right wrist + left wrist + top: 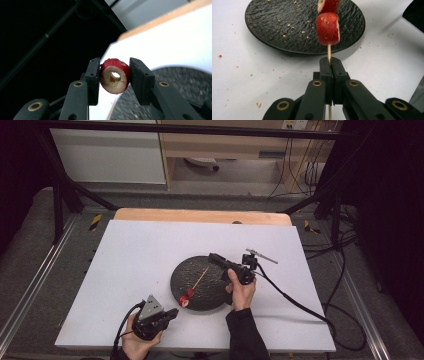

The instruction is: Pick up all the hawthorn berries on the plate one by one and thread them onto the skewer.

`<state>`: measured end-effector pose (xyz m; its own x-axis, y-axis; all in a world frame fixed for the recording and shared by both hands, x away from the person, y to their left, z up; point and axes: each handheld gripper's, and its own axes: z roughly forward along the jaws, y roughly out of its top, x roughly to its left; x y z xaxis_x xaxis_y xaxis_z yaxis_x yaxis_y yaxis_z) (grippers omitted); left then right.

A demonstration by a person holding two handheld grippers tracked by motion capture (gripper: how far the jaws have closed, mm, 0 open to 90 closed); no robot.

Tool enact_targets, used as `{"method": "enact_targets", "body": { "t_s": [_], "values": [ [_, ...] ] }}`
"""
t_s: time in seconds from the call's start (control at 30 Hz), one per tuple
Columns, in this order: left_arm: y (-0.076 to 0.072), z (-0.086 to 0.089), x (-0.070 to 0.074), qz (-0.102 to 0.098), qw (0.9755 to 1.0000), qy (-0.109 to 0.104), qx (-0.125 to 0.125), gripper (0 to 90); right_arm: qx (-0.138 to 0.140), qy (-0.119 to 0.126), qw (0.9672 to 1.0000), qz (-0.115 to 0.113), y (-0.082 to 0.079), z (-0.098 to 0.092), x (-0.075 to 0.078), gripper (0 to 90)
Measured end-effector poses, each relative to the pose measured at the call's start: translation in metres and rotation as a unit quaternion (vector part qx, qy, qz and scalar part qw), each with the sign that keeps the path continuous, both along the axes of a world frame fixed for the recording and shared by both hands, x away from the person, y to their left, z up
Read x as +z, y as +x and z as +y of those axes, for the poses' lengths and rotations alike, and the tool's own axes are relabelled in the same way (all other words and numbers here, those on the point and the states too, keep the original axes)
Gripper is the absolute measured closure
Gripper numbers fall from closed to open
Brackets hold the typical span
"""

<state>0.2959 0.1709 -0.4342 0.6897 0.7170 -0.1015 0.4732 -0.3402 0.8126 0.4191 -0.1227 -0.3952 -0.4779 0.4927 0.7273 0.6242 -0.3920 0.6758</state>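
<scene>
Left gripper point(172, 312) is sitting at the near edge of the black plate point(215, 297) in the high view, skewer point(198, 280) slanting over it, right gripper point(212, 256) reaching across the far side. Left gripper view: jaws are pressing together on the skewer point(328, 51), two fruit pieces point(327, 28) threaded above. Right gripper view: jaws are pinching a cored red fruit ring point(115, 79) over the plate point(175, 77).

A thin wooden skewer point(328, 51) carries two red fruit slices over the plate; a third cored ring point(115, 79) stands on edge.
</scene>
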Motion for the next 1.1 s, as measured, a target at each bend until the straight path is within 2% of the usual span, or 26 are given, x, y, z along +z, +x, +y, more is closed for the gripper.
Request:
{"method": "enact_targets", "body": {
  "t_s": [0.1, 0.2, 0.27, 0.47, 0.7, 0.93, 1.1],
  "values": [
    [0.001, 0.0, 0.003, -0.002, 0.9997, -0.022, -0.009, 88.8, 0.013, 0.021, 0.9997, 0.001, 0.0, -0.005, 0.008, 62.5],
    [-0.001, -0.001, 0.004, 0.001, 0.9987, -0.046, -0.024, 88.7, 0.024, 0.031, 0.9992, 0.007, -0.001, -0.005, 0.008, 62.3],
    [-0.002, -0.002, 0.005, 0.001, 0.9983, -0.052, -0.026, 88.7, 0.032, 0.044, 0.9985, 0.008, -0.001, -0.004, 0.007, 62.2],
    [-0.001, 0.002, 0.005, 0.007, 0.9964, -0.082, -0.021, 88.6, 0.039, 0.068, 0.9968, -0.02, 0.0, -0.005, 0.006, 62.1],
    [-0.002, 0.003, 0.006, 0.008, 0.9956, -0.091, -0.021, 88.6, 0.038, 0.051, 0.996, -0.062, -0.002, -0.004, 0.004, 62.2],
    [0.0, 0.002, 0.006, 0.018, 0.9953, -0.094, -0.019, 88.6, 0.047, 0.025, 0.9953, -0.081, -0.003, -0.002, 0.0, 62.2],
    [0.0, 0.0, 0.006, 0.022, 0.9943, -0.104, -0.012, 88.6, 0.049, 0.014, 0.9944, -0.092, -0.004, 0.0, -0.002, 62.2]
  ]
}}
